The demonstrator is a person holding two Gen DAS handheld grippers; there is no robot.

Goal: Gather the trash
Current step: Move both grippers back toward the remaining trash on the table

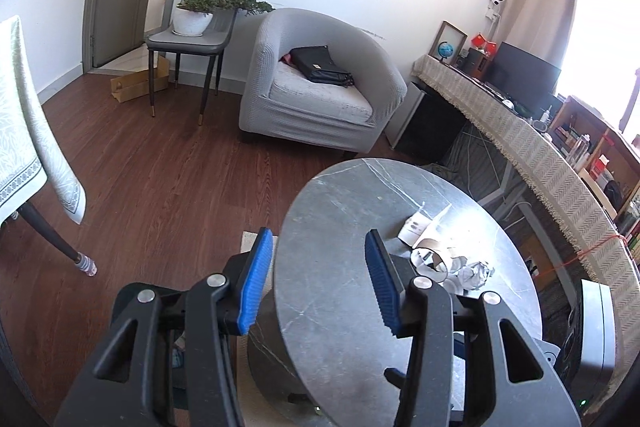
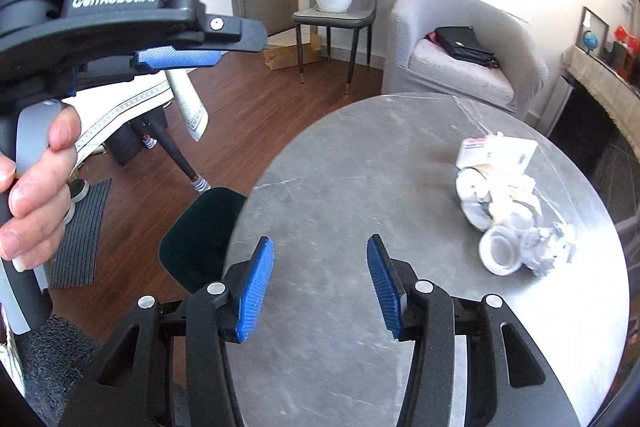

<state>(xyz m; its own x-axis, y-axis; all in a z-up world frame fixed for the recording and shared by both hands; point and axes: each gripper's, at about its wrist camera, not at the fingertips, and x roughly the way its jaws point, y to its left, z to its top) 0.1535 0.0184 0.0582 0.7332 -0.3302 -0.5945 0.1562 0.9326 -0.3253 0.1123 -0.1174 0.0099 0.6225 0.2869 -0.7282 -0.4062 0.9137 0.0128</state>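
Blue-padded and parted, our right claw (image 2: 320, 287) hovers over the near part of the round grey desk (image 2: 360, 187) with nothing between its pads. Our left claw (image 1: 318, 283) is likewise partly spread and empty, straddling the desk's near left rim, one pad over the floor and the other over the stone.

Beyond both, the trash (image 2: 508, 203) lies in one heap on the far right part of the desk: a flattened white carton (image 2: 496, 151), crumpled paper (image 2: 550, 247) and a white tape-like ring (image 2: 500, 253) at the heap's near edge. A dark bin-like shape (image 2: 200, 235) shows just off the desk's left edge; we cannot tell for sure what it is.

By our judgement, the collecting has barely begun: every piece in sight sits on the desk, and neither claw is near the heap.

Both claws tilt downward toward the desk. A hand (image 2: 36, 183) grips the left tool's handle left of the desk.
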